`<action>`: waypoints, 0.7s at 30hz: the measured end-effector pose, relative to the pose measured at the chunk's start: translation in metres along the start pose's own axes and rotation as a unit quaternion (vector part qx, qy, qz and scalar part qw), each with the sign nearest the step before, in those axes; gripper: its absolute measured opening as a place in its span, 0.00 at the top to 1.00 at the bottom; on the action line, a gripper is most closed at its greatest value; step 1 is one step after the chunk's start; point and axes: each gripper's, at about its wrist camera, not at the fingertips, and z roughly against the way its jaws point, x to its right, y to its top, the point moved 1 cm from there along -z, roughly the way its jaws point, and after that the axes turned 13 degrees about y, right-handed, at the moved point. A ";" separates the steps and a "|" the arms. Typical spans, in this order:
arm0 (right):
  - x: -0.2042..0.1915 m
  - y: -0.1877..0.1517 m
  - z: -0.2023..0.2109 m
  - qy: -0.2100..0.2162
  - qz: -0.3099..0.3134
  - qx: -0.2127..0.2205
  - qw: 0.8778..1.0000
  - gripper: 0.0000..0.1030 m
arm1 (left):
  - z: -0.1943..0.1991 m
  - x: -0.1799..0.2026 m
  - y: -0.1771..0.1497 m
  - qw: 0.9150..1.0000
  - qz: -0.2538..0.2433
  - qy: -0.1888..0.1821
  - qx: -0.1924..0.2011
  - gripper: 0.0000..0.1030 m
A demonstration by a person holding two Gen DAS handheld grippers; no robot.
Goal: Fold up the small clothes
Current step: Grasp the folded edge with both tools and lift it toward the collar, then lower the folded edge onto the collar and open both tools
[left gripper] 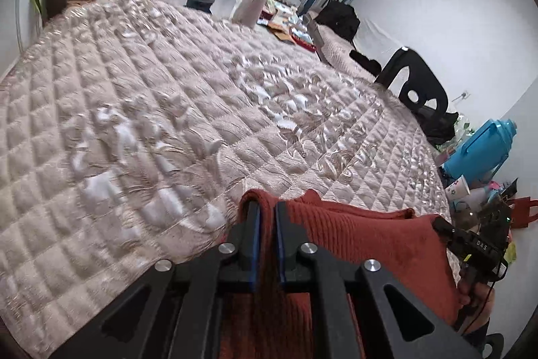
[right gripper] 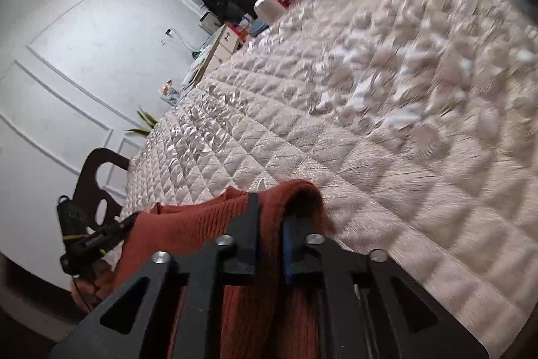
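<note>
You had 1 garment in play, a rust-red ribbed knit point(left gripper: 363, 234), and it hung off the near edge of the quilt point(left gripper: 168, 90), with only its top edge lifted over the quilt. Your left gripper point(left gripper: 267, 214) was clenched on a bunched fold of that knit, the cloth squeezed flat between its 2 fingers point(left gripper: 251, 224). Your right gripper point(right gripper: 272, 217) had another fold of the same edge between its 2 fingers point(right gripper: 250, 217), draped over the tips; the gap looked a little wider there, and the cloth hid the pads, so I could not tell whether they pressed it or merely carried it.

My reading is that you held the knit at 2 separate points so the top edge stayed stretched between them and the body could be laid flat on the quilt before any fold. Both grippers pointed downward toward the near edge, which suits setting the cloth down.

Farther out, the quilt was bare across its middle, with 1 white bag point(left gripper: 247, 7) and a scatter of packets near its far end. I counted 2 dark chairs point(right gripper: 101, 187), 1 on each side, plus 1 blue jug point(left gripper: 477, 150) and 1 paper cup point(left gripper: 457, 187) off the right edge.
</note>
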 end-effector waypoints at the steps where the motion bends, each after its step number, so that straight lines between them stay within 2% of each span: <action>1: -0.007 -0.001 0.008 -0.019 0.018 0.008 1.000 0.76 | 0.009 -0.002 -0.001 1.000 -0.002 0.010 0.010 0.82; 2: -0.016 -0.002 0.018 -0.040 0.034 0.018 0.998 0.75 | 0.018 -0.004 -0.002 0.999 -0.004 0.022 0.023 0.77; 4: -0.033 -0.004 0.031 -0.059 0.059 0.041 0.996 0.75 | 0.035 -0.002 -0.006 0.997 -0.012 0.049 0.051 0.77; 6: -0.061 -0.012 0.037 -0.062 0.094 0.050 0.992 0.75 | 0.052 0.013 -0.014 0.995 -0.035 0.052 0.075 0.75; 7: -0.073 -0.016 0.033 -0.060 0.110 0.045 0.991 0.75 | 0.058 0.023 -0.018 0.994 -0.050 0.049 0.083 0.72; 10: -0.108 -0.031 -0.001 -0.060 0.158 0.004 0.986 0.75 | 0.060 0.054 -0.031 0.988 -0.098 0.055 0.101 0.71; 13: -0.113 -0.038 -0.044 -0.059 0.166 -0.037 0.984 0.75 | 0.037 0.074 -0.039 0.986 -0.121 0.071 0.085 0.71; 17: -0.088 -0.036 -0.091 -0.105 0.140 -0.082 0.981 0.76 | -0.001 0.076 -0.043 0.985 -0.127 0.109 0.041 0.71; 21: -0.090 -0.033 -0.084 -0.103 0.142 -0.070 0.982 0.76 | 0.004 0.076 -0.043 0.984 -0.132 0.108 0.047 0.71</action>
